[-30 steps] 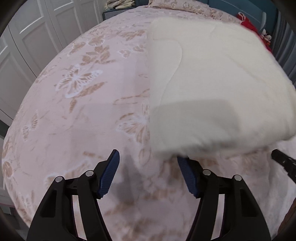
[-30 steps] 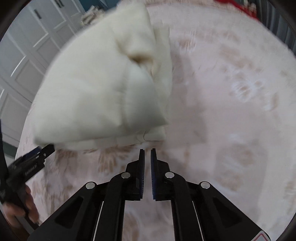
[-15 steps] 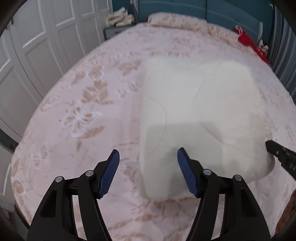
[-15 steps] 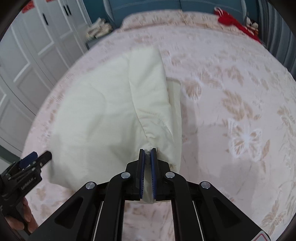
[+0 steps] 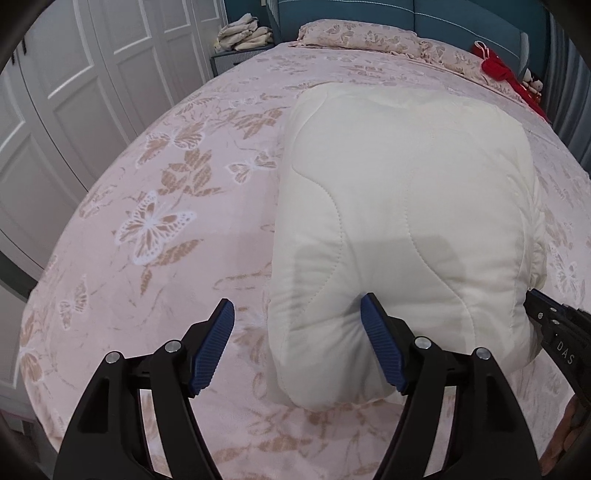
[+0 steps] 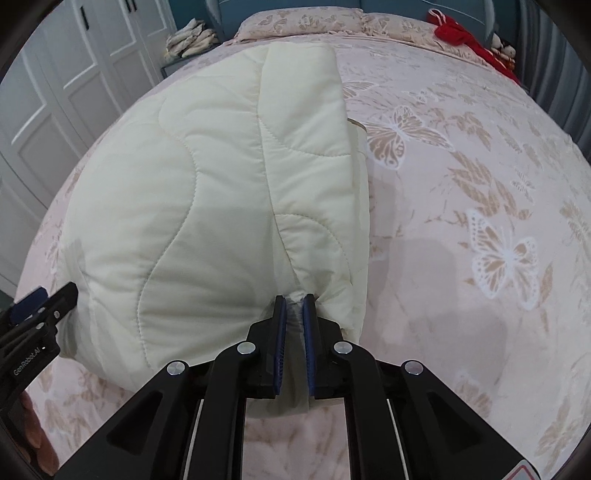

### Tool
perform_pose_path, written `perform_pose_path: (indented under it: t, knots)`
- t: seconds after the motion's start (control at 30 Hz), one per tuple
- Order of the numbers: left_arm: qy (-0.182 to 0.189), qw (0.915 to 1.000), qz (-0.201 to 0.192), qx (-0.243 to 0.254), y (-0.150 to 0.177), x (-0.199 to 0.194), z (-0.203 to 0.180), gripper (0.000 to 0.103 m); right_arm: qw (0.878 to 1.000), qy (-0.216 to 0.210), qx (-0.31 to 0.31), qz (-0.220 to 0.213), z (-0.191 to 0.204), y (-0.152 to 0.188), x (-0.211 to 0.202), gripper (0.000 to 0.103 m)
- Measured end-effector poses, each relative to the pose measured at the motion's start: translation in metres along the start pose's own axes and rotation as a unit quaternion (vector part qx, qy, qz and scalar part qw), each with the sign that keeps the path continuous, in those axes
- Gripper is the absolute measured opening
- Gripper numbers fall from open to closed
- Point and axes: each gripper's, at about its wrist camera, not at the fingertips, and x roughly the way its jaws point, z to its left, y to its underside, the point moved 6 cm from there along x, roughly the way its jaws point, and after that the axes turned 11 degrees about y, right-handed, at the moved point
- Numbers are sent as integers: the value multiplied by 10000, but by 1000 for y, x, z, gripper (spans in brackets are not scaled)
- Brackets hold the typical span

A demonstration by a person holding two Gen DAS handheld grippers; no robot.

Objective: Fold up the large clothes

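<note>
Quilted cream garment [image 6: 207,206], one only, lies folded into a thick pad on the pink butterfly-print bedspread [image 5: 177,236], and every place below is given from it. The right gripper [image 6: 294,301] has its two blue pads nearly together, pinching a bunch of fabric at the garment's near edge, towards its right corner. The left gripper [image 5: 297,323] stands wide apart at the garment's near left corner: its right pad [image 5: 380,350] presses against the cloth, while its left pad [image 5: 214,347] sits clear of the garment over the bedspread, so nothing is clamped.

Two grippers, then, and one garment between them. Beyond the garment's far edge lies one pillow [image 5: 362,35] in the same print against a blue headboard [image 5: 406,14]. One red cloth item [image 6: 465,40] sits beyond the garment's far right corner, and one small pile of pale folded cloth [image 5: 243,35] rests on a stand beyond its far left corner. White panelled wardrobe doors [image 5: 74,103] stand to the garment's left.

The right wrist view alone shows the pinched fabric and a layered flap along the garment's right side; it also catches the left gripper at the garment's left edge. The left wrist view alone shows that gripper's spread, and catches the right tool's black tip at the garment's near right corner.
</note>
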Motion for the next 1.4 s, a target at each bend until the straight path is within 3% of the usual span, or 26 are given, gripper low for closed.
perform_pose_path:
  t: [0.23, 0.3, 0.4, 0.67, 0.9, 1.4]
  knots:
    - [165, 9997, -157, 17, 16, -53, -8, 68, 9985, -284, -2, -474, 2, 15, -92, 24]
    - [216, 9994, -274, -15, 27, -77, -10, 71, 9975, -289, -31, -643, 3, 25, -116, 53]
    - [163, 9984, -535, -73, 42, -108, -13, 86, 9949, -242, -92, -979, 5, 46, -149, 64]
    - [140, 9980, -604, -139, 91, -151, -17, 88, 9936, -190, -63, -1109, 1, 102, -187, 66]
    - [120, 9982, -544, -216, 130, -174, -17, 89, 9898, 218, -89, -1408, -5, 137, -208, 86]
    - [-137, 9967, -752, -264, 169, -207, -7, 91, 9904, -16, 171, -1373, -3, 190, -230, 86]
